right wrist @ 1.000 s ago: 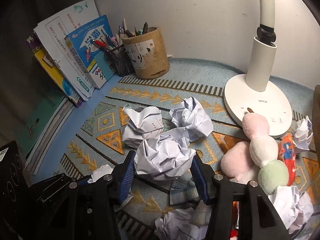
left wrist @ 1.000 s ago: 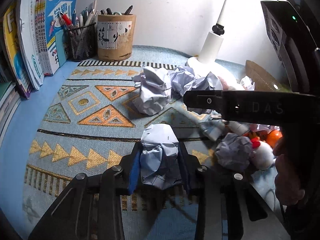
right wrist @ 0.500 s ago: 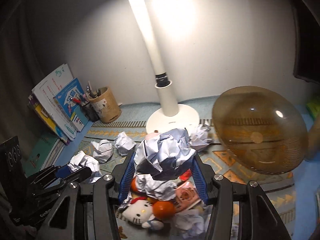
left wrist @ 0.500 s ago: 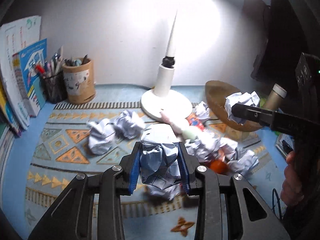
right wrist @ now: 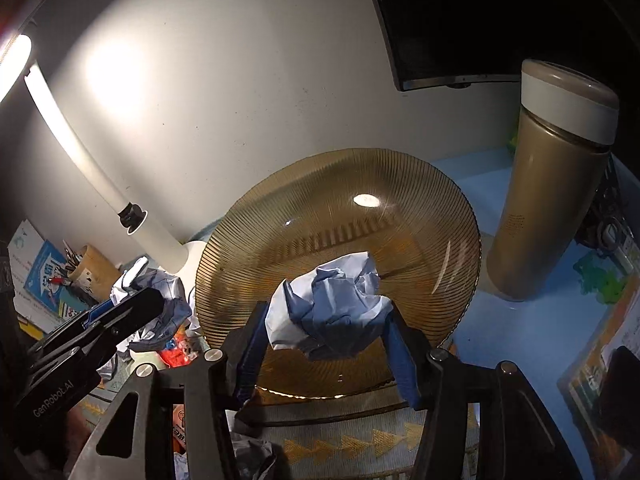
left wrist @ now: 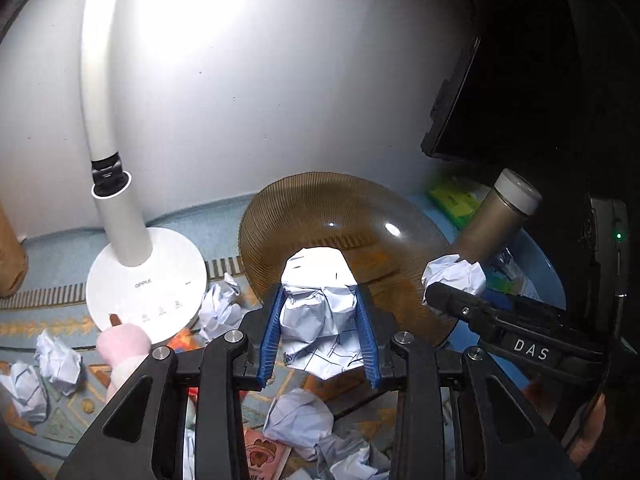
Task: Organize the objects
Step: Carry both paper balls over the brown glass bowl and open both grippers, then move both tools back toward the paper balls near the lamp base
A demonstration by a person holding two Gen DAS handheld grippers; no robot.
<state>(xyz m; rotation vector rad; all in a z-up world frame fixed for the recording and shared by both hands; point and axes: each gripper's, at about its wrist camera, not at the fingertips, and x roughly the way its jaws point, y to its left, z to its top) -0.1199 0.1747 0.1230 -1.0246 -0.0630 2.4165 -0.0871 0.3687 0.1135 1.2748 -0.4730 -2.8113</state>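
Left gripper (left wrist: 320, 332): its two blue pads clamp one crumpled paper ball (left wrist: 318, 312) at a narrow gap; the ball sticks out past the fingertips, up off the mat.
Right gripper (right wrist: 326, 332): jaws are opening, with one second paper wad (right wrist: 326, 300) between them; the left pad touches it, and contact on the right pad is unclear.
Plate (right wrist: 420, 208): one ribbed amber glass plate, directly ahead of both grippers; in the right wrist view the wad hangs in front of the plate's middle.
Grippers to each other: the right gripper shows to the right of the left one, its tip carrying white paper in front of the plate's right edge.
Loose paper balls (left wrist: 298, 416): at least five lie on the patterned mat (left wrist: 48, 322) below and left of the left gripper; two far left, one beside the lamp base, two or more under the fingers.
Lamp (left wrist: 144, 276): one white desk lamp, left of the left gripper, lit.
Flask (right wrist: 548, 184): one gold flask with a white band, upright, just right of the plate.
Plush toy (left wrist: 122, 344): one pink piece, touching the lamp base's front edge.
Pen cup (right wrist: 94, 266): one, far left of the right gripper, next to books.
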